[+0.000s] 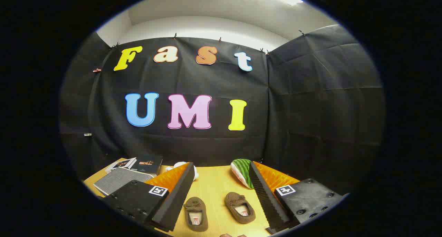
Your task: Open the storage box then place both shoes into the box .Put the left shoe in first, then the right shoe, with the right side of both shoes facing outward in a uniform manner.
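While the gripper [221, 209] hovers above the wooden table [214, 181] with its fingers spread wide and holding nothing, two brown shoes lie between them near the table's front edge. The nearer shoe [195, 213] and its partner [240, 207] both point their toes away, long axes running roughly along the fingers. A storage box cannot be made out.

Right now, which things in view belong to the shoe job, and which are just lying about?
For the job:
- two brown shoes, one beside the other, on the wooden table between the open claw's fingers

Lying about:
- watermelon-patterned item beyond the fingers
- white object beyond the fingers
- grey book and dark booklets

I cannot make out the storage box.
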Tool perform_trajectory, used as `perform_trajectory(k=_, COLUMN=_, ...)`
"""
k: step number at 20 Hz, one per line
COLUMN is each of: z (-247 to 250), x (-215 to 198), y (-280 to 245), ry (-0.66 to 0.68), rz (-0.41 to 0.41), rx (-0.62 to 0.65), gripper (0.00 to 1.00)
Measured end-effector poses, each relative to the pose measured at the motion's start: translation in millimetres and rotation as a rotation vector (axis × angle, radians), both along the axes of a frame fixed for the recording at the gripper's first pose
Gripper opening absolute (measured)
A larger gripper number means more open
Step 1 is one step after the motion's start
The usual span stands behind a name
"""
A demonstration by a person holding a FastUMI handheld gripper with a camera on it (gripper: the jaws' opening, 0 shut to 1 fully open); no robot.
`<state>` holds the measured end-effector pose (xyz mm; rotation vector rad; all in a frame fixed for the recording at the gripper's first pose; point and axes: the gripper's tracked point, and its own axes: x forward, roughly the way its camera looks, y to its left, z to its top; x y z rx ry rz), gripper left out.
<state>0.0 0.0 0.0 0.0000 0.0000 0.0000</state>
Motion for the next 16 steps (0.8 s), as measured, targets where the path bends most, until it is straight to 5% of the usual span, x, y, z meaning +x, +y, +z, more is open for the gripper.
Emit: perform_trajectory(k=16, z=-27, x=12, y=38, ry=0.151, rz=0.082, rx=0.032, gripper=0.97)
